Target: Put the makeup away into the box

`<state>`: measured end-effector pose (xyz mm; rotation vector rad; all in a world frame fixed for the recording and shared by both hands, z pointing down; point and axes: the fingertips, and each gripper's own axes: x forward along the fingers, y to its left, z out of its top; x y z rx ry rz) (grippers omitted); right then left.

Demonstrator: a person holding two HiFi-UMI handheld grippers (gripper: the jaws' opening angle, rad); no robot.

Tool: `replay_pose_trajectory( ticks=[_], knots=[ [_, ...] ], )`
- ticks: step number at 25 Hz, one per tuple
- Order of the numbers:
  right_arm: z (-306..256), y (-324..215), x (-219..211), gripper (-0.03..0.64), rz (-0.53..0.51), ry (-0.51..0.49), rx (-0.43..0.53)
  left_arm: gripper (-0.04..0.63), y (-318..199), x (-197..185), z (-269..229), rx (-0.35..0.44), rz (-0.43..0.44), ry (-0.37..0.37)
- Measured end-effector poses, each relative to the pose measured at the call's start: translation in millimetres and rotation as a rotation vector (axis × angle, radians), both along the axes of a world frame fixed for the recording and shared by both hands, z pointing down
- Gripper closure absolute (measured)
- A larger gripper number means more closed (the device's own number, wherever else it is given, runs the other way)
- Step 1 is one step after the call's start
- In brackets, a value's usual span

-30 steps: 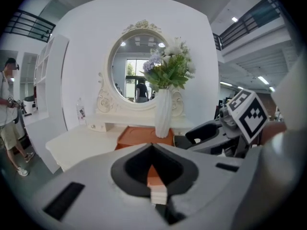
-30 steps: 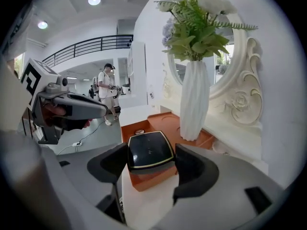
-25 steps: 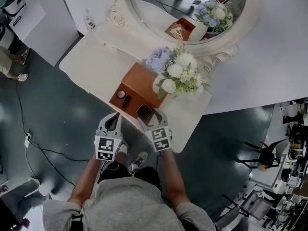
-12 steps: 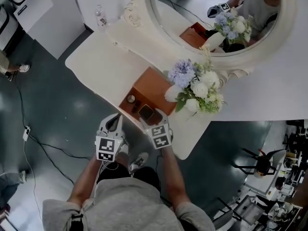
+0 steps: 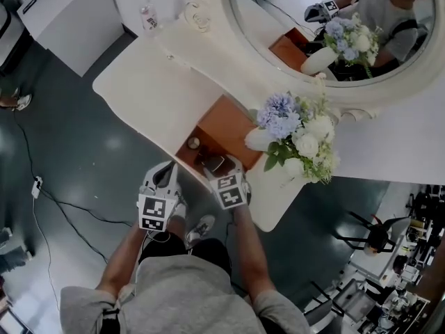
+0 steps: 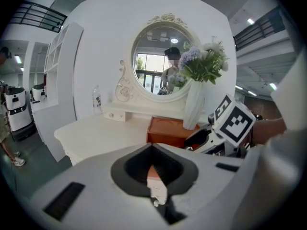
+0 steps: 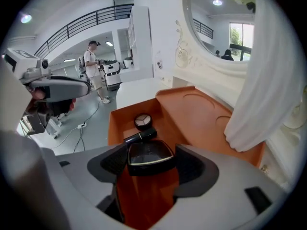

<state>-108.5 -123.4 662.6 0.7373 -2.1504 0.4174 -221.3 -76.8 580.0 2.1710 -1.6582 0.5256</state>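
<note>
An open orange box [image 5: 226, 124] lies on the cream dressing table [image 5: 149, 89], its lid folded back. Inside its near tray are a round compact [image 7: 142, 120] and a black tube [image 7: 140, 136]. My right gripper [image 7: 151, 164] is shut on a square black compact [image 7: 150, 157], which it holds low over the near end of the box [image 7: 192, 109]. In the head view that gripper [image 5: 224, 176] is at the table's front edge. My left gripper [image 5: 160, 183] hangs just off the table edge, left of the box, shut with nothing in it. The left gripper view [image 6: 156, 178] shows its pads together.
A white vase of flowers [image 5: 295, 134] stands right beside the box, on its right. A large round mirror [image 5: 334, 26] rises at the back, with a small bottle [image 5: 147, 12] at the far left. Cables trail on the grey floor [image 5: 62, 152]. A person stands far off [image 7: 93, 63].
The head view has swung so the table sits further right and lower. The right gripper still holds the black compact over the box's near end. The left gripper has barely moved.
</note>
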Motion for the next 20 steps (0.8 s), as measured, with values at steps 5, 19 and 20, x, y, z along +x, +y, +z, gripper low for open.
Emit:
replay_pose_trajectory(
  ticks=[5,19,20],
  knots=[
    [16.3,-2.3,-4.7,0.293,-0.028,0.041,-0.026,0.595,-2.9,-3.1,6.3,-0.012,-0.003,0.003],
    [15.0,-2.2,-10.0,0.291,-0.019,0.03,-0.023,0.595,-0.9,-3.7,2.6,-0.009,-0.017,-0.004],
    [12.1,-0.7,-9.0,0.291,-0.019,0.022,-0.017,0.595,0.5,-2.2,0.4,-0.006,-0.017,-0.006]
  ],
)
